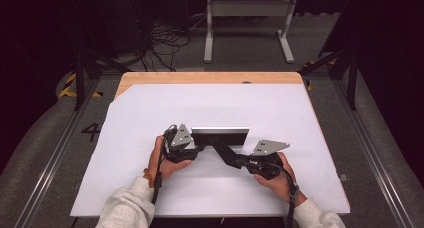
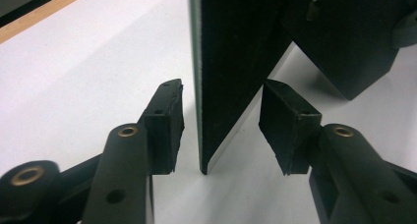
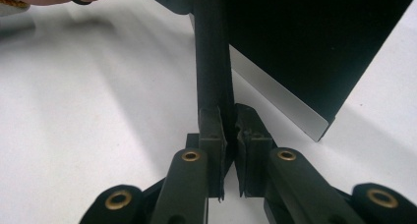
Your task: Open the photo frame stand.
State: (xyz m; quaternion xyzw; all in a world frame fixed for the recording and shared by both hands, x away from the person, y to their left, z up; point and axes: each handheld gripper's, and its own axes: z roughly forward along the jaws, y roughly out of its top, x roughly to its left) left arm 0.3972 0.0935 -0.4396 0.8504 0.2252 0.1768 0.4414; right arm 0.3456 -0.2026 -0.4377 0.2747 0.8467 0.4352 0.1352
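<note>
White sheeting covers the wooden table [image 1: 150, 78], and near its middle stands my black rectangular photo frame with a silver edge [image 1: 220, 136], upright on its long side. My right gripper [image 3: 229, 135] clamps the frame's flat black back-stand strut [image 1: 223, 153]. My left gripper [image 2: 221, 126] straddles the frame's end edge, jaws apart, pads clear of it. Dark floor and cables [image 1: 165, 43] lie beyond.
</note>
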